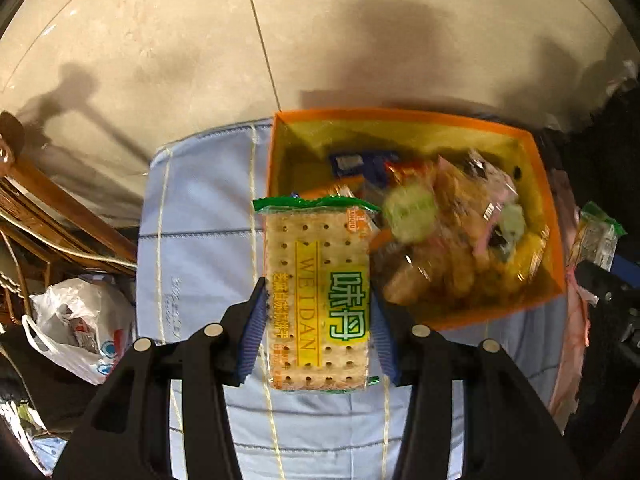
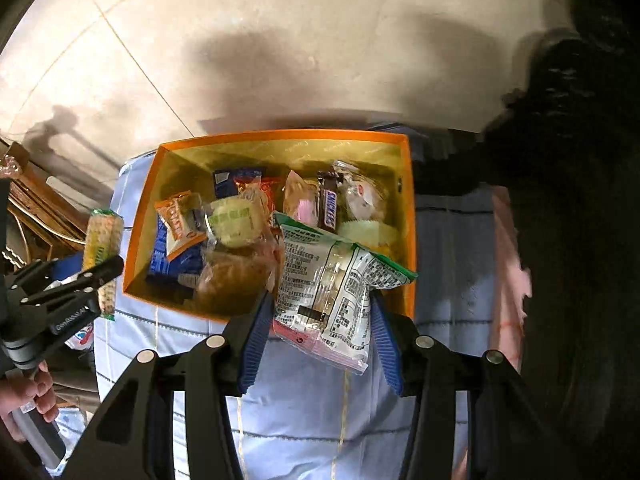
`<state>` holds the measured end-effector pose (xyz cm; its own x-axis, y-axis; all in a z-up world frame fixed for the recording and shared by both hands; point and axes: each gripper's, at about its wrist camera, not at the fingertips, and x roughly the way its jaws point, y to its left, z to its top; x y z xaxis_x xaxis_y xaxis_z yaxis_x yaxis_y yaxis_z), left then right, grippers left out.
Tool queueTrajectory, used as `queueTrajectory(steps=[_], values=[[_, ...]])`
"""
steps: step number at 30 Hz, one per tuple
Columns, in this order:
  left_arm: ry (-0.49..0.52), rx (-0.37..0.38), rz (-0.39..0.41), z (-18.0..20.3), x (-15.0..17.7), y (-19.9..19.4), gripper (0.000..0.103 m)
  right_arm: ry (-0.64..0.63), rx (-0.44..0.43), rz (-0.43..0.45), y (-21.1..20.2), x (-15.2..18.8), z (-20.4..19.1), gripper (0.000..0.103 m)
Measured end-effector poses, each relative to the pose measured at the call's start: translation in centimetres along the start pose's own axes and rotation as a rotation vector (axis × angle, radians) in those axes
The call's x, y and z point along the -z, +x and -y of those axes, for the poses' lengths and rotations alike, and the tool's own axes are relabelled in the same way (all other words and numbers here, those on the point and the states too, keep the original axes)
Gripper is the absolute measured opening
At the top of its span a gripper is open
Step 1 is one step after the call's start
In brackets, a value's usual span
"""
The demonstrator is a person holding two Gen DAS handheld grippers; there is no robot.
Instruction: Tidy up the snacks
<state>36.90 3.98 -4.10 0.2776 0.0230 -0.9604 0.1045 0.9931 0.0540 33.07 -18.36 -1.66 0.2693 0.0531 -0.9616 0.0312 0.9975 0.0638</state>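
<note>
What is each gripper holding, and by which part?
Left gripper: cracker packet, pinched across its long side edges, lower half. Right gripper: clear green-trimmed snack packet, pinched across its side edges.

Showing now: one orange box (image 2: pixel 408 216), two green-edged cracker packets (image 1: pixel 318 292) (image 2: pixel 328 284), one Snickers bar (image 2: pixel 328 204), two blue-wrapped snacks (image 2: pixel 234 180), one white plastic bag (image 1: pixel 76 328), and two grippers (image 1: pixel 318 320) (image 2: pixel 318 332).

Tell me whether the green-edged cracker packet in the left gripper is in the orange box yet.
Still out. The green-edged cracker packet is clamped between the left gripper's pads, beside the orange box.
</note>
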Motion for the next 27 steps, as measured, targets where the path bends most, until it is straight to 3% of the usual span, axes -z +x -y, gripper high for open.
queueTrajectory(steps=[4, 5, 6, 7, 9, 17, 27], values=[[-0.035, -0.002, -0.005, -0.2, -1.0, 1.1, 0.05, 0.004, -0.01, -0.01, 2.2, -1.3, -0.4, 0.052], [-0.059, 0.002, 0.001, -0.7, -1.3, 1.2, 0.074, 0.018, -0.019, 0.0, 2.5, -1.5, -0.1, 0.067], [-0.079, 0.002, 0.012, -0.9, -1.5, 1.3, 0.096, 0.028, -0.013, -0.001, 2.9, -1.8, 0.1, 0.096], [-0.098, -0.006, 0.037, -1.2, -1.7, 1.3, 0.099, 0.031, 0.006, -0.002, 2.9, -1.9, 0.1, 0.1], [-0.108, -0.036, 0.038, -1.5, -2.0, 1.5, 0.099, 0.018, 0.008, -0.014, 3.1, -1.9, 0.1, 0.099], [-0.081, -0.007, 0.019, -1.2, -1.2, 2.1, 0.099, 0.008, 0.018, -0.044, 2.9, -0.8, 0.2, 0.099], [0.022, -0.013, 0.086, 0.8, 2.5, -0.7, 0.099, 0.008, 0.014, 0.018, -0.3, 2.2, -0.3, 0.099]])
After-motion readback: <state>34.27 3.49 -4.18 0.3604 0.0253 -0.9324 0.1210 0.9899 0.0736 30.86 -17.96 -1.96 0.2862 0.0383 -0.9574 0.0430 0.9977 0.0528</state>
